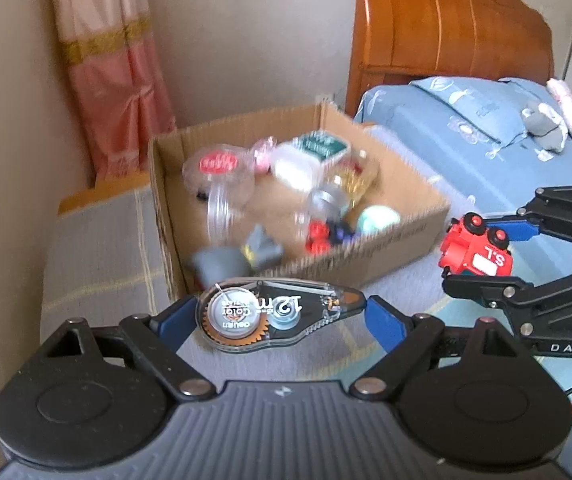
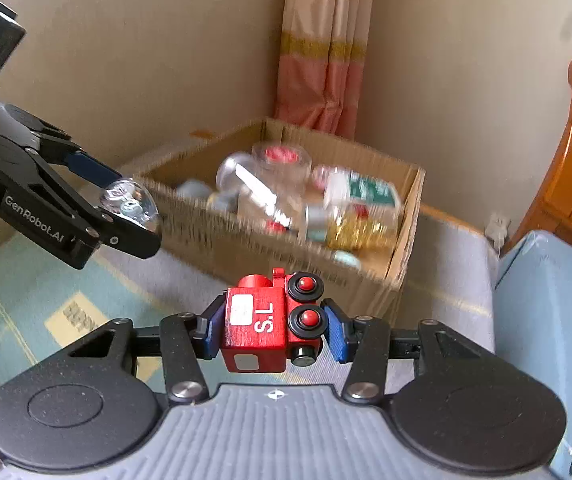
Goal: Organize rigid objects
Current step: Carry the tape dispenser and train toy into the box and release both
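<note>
Your left claw [image 1: 282,316] grips a correction tape dispenser [image 1: 274,318]; your right claw [image 2: 272,326] clamps a red toy train [image 2: 272,320], near the blurred, seemingly cluttered cardboard box [image 1: 366,256].

1 correction tape dispenser [image 1: 274,316], 1 red toy train [image 2: 272,320], 1 cardboard box [image 1: 386,248] (contents too blurred to count), 2 grippers.

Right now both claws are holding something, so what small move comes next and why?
Probably carry the right claw forward over the cardboard box. It is shut on the red toy train, the box stands open just ahead, and the left claw grips a tape dispenser that can follow.
</note>
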A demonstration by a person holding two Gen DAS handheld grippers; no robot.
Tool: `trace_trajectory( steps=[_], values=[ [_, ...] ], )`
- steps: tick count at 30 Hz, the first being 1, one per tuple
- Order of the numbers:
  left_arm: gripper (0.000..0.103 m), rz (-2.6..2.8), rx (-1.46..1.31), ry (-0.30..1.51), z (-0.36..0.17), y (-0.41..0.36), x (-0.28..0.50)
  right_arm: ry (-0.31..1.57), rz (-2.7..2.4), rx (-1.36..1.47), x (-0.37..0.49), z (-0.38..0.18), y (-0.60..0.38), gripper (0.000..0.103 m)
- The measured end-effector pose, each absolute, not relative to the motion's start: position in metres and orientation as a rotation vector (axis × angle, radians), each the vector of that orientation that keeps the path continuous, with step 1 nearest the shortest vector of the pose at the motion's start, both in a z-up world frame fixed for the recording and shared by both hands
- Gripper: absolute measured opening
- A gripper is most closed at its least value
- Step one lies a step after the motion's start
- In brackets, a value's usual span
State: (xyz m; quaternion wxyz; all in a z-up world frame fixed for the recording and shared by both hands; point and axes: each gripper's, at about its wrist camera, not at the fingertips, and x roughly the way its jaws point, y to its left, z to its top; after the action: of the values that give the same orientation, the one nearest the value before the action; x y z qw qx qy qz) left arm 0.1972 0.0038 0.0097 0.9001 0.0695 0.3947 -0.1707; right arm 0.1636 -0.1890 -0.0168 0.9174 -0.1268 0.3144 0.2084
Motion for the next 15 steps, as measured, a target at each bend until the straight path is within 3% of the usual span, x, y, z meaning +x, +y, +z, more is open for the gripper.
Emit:
trace_trajectory(
  steps=[8,15],
  values=[
    [0.089,-0.34,0.178,0.744,0.037,-0.001,0.242,0.566,0.428,-0.274,0.203,0.015,-0.18,0.054],
    [0.089,-0.319,0.162,0.753,0.04,0.005,0.29,0.607,0.446,-0.23,0.261,0.022,-0.171,0.054]
  ],
)
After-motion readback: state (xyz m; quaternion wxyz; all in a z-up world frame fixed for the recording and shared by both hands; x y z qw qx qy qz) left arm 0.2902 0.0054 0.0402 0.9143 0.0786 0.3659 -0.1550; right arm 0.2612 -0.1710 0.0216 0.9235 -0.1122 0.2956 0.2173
